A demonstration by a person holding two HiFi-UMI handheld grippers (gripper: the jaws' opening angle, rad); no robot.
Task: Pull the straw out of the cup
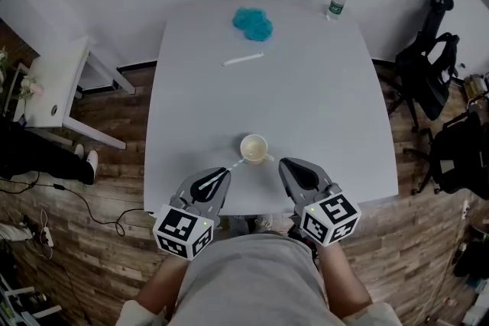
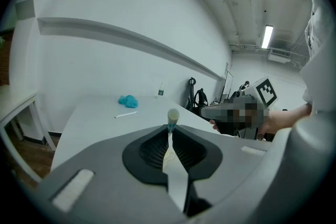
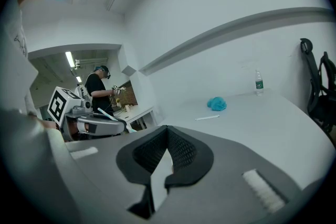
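A cream cup [image 1: 254, 148] stands near the front edge of the white table [image 1: 306, 88]. A white straw [image 1: 221, 174] with a pale teal stretch runs from the cup's lower-left rim back into my left gripper [image 1: 225, 173]. That gripper is shut on it. Whether the straw's tip sits inside the cup I cannot tell. In the left gripper view the straw [image 2: 171, 126] pokes forward past the shut left gripper [image 2: 169, 132]. My right gripper [image 1: 284, 162] rests right of the cup, shut and empty. The right gripper [image 3: 168, 132] has nothing between its pads, and the straw [image 3: 105, 114] shows at the left.
A teal crumpled thing [image 1: 253, 23], a second white straw [image 1: 243, 58] and a water bottle [image 1: 336, 2] lie at the table's far side. Black chairs with bags [image 1: 428, 72] stand to the right, a white desk [image 1: 53, 80] to the left. A person [image 3: 100, 89] stands in the background.
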